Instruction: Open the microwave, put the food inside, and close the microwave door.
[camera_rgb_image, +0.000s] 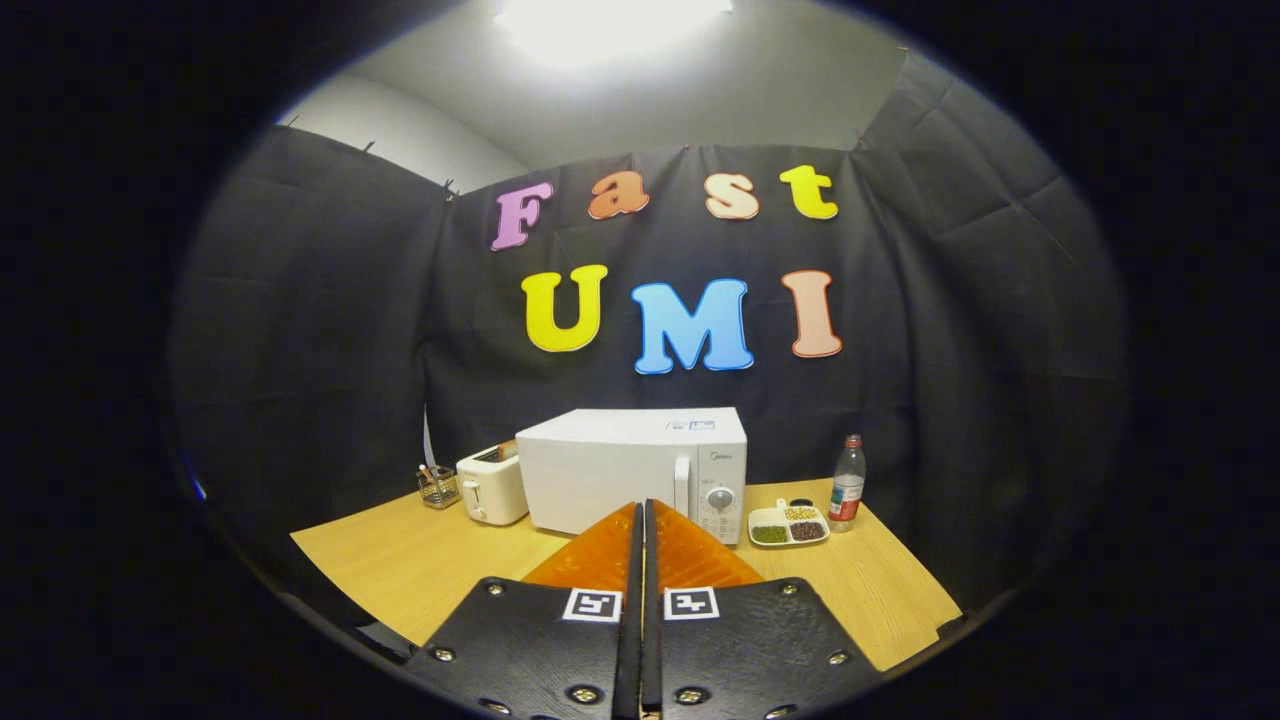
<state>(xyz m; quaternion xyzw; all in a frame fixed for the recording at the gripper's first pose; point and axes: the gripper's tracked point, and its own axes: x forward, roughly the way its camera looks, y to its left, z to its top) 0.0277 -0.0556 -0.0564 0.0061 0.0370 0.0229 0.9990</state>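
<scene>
A white microwave (625, 468) stands at the back of the wooden table (420, 560), its door shut, with a vertical handle (682, 490) and a round dial (720, 497) on its right side. Just right of it lies a white divided plate of food (788, 525) holding green, yellow and dark portions. My gripper (641, 512) is shut with nothing between its fingers, which meet in a thin line. It hovers well in front of the microwave, fingertips pointing at the lower front near the handle.
A white toaster (491, 486) sits left of the microwave, with a small wire holder (437, 486) beside it. A plastic bottle with a red cap (847, 484) stands right of the plate. Black cloth walls close in the table behind and on both sides.
</scene>
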